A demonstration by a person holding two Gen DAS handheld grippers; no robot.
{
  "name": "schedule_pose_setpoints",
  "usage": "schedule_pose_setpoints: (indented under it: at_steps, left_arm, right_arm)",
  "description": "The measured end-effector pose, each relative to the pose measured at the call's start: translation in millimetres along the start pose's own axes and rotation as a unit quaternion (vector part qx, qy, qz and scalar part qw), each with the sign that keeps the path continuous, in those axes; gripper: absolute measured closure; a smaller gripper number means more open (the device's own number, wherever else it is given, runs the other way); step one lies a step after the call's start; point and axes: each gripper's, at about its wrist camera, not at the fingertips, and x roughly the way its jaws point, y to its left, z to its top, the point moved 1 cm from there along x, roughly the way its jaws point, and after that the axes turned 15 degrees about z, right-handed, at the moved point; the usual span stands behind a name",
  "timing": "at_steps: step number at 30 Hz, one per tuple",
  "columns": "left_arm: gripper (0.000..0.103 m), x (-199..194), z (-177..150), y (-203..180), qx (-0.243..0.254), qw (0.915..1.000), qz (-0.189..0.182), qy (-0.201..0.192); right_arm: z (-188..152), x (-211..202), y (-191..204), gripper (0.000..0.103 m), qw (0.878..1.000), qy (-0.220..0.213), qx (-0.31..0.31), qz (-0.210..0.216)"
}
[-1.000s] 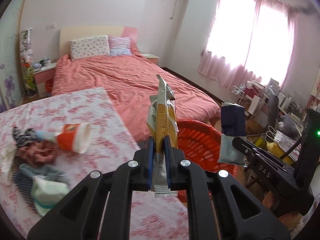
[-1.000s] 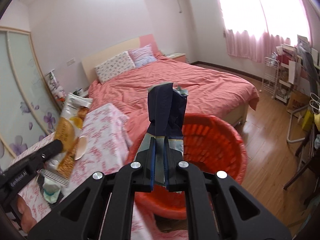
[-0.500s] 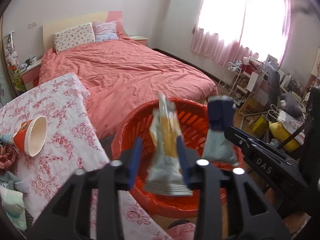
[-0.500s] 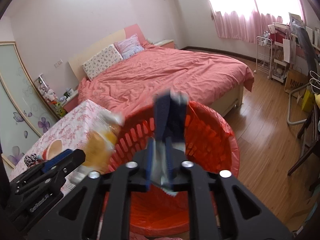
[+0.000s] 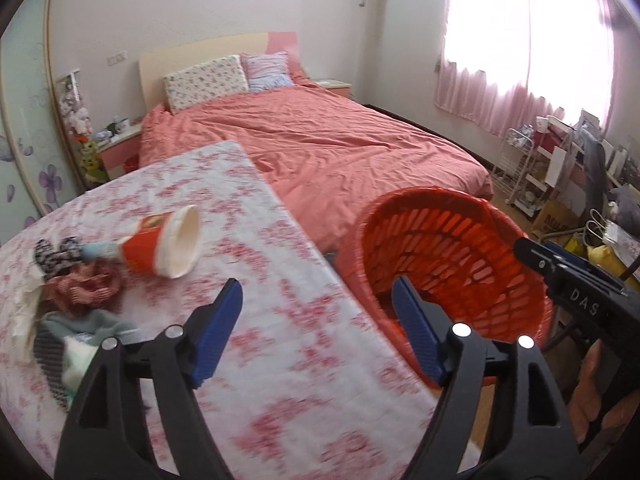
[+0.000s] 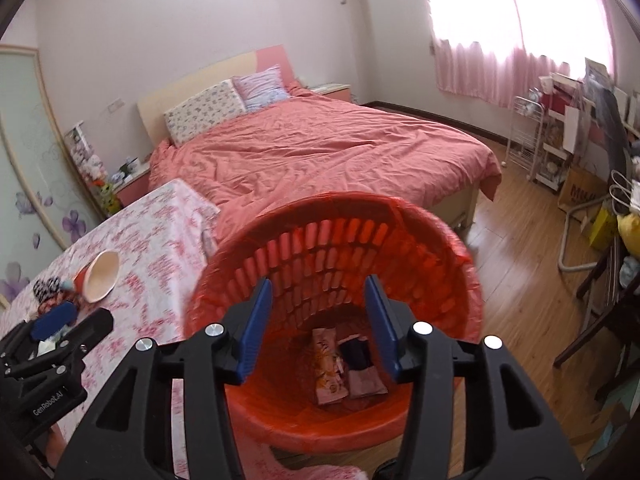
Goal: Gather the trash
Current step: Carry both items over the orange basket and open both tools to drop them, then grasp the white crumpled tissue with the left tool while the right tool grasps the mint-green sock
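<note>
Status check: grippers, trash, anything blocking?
Left gripper and right gripper open, empty, jaws just widened. Two wrappers in the red basket. Paper cup on table, unobstructed.

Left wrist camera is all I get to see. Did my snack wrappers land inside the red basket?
Observer: Yes, the yellow wrapper lies on the bottom of the red basket.
Child: And the dark blue one?
Observer: The dark blue wrapper lies right beside it.
Child: Is the other gripper holding anything?
Observer: No, the right gripper is open above the basket; its jaws have just been opening, with nothing between them.
</note>
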Motion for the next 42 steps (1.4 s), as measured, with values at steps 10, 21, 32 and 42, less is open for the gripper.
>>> schedule_pose_setpoints:
  at_steps: [10, 21, 32, 42]
  left_arm:
    - [0.026, -19.2, -25.2, 124.5, -0.074, 0.9936, 0.086, 0.001]
    - [0.026, 1.9, -61.3, 293.6, -0.169, 0.9609, 0.217, 0.035]
    - [0.026, 40.7, -61.7, 324.5, -0.193, 0.9599, 0.195, 0.060]
    - [0.044, 75.4, -56.4, 317.1, -0.171, 0.9658, 0.173, 0.089]
  right_arm:
    - [-16.9, 13.6, 83.2, 0.054, 0.996, 0.038, -0.060, 0.050]
    - [-65.5, 52.4, 223.3, 0.054, 0.967, 0.102, -0.156, 0.174]
    - [-97.0, 92.9, 278.5, 0.065, 0.948, 0.153, -0.206, 0.190]
    - [-86.9, 83.2, 254.3, 0.095, 0.959, 0.134, -0.180, 0.172]
